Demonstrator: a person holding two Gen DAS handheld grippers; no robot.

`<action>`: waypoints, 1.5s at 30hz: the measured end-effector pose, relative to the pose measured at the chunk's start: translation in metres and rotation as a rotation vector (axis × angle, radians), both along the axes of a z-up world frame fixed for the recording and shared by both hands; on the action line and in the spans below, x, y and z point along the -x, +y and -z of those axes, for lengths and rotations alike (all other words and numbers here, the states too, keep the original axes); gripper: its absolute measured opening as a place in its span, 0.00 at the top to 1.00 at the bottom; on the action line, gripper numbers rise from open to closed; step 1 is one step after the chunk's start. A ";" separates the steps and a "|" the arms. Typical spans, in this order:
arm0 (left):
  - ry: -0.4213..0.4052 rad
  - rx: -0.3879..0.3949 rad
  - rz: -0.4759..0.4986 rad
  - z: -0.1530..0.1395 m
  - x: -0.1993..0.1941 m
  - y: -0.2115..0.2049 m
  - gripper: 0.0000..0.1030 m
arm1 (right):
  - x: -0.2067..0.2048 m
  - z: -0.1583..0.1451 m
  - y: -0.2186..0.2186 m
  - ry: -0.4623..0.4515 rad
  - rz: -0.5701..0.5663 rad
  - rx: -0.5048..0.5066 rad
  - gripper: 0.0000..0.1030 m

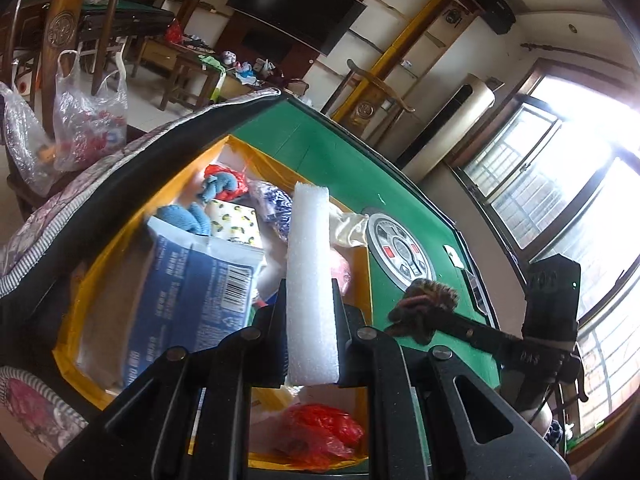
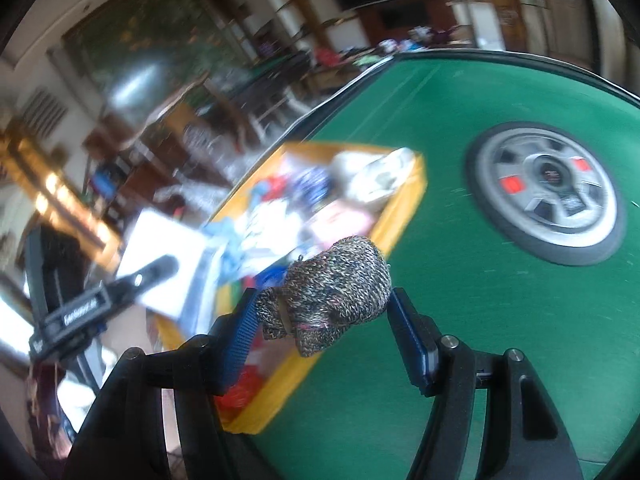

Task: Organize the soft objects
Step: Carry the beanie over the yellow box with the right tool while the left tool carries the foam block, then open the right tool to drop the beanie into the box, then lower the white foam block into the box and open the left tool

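The left gripper pinches a white foam block and holds it upright over the yellow box. The right gripper squeezes a knitted bundle just beside the yellow box, over the green table.

The left hand-held gripper is made of matte black plastic. Its linkage arms are flat bars with long cut-out slots, and round silver screws sit at the joints. Its two fingers are plain black plates.

The right hand-held gripper has the same black frame, the same slotted arms and the same silver pivot screws. Its fingers carry blue pads; the pad opposite looks like a woven blue strap. In the left wrist view, this gripper shows a black block body with small white letters on a bar, too small to read.
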State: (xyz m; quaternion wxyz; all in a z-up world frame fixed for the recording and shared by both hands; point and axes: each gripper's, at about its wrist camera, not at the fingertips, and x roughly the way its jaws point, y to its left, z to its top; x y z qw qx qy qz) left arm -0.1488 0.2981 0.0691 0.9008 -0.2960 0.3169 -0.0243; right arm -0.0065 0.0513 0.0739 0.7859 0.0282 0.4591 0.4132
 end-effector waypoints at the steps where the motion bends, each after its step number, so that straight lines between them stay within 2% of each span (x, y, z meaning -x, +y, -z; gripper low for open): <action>1: 0.001 0.002 -0.003 0.001 0.000 0.003 0.88 | 0.004 0.002 0.006 -0.004 -0.023 0.012 0.41; 7: 0.006 0.020 -0.008 0.010 0.003 0.013 0.88 | 0.033 0.017 0.053 -0.077 -0.137 0.127 0.41; 12: 0.008 0.030 0.003 0.012 0.003 0.014 0.88 | 0.045 0.022 0.065 -0.114 -0.174 0.192 0.40; 15: 0.010 0.033 0.005 0.013 0.003 0.015 0.88 | 0.046 0.020 0.062 -0.122 -0.172 0.205 0.37; 18: 0.013 0.035 0.006 0.013 0.002 0.014 0.88 | 0.045 0.017 0.058 -0.123 -0.172 0.196 0.30; 22: 0.024 0.032 0.011 0.014 -0.002 0.010 0.88 | 0.046 0.011 0.053 -0.127 -0.180 0.155 0.30; 28: 0.029 -0.020 0.024 0.004 -0.013 0.002 0.88 | 0.018 -0.008 0.008 -0.175 0.011 0.043 0.29; 31: 0.036 -0.074 0.030 -0.002 -0.024 -0.003 0.88 | -0.005 -0.006 -0.016 -0.199 0.135 0.036 0.27; 34: 0.062 -0.119 0.032 -0.004 -0.039 -0.009 0.88 | -0.025 0.006 -0.036 -0.170 0.211 0.013 0.27; 39: 0.127 -0.155 0.041 0.003 -0.071 -0.021 0.88 | -0.038 0.023 -0.053 -0.119 0.245 -0.034 0.27; 45: 0.200 -0.196 0.020 0.012 -0.107 -0.030 0.88 | -0.042 0.027 -0.068 -0.119 0.263 -0.057 0.27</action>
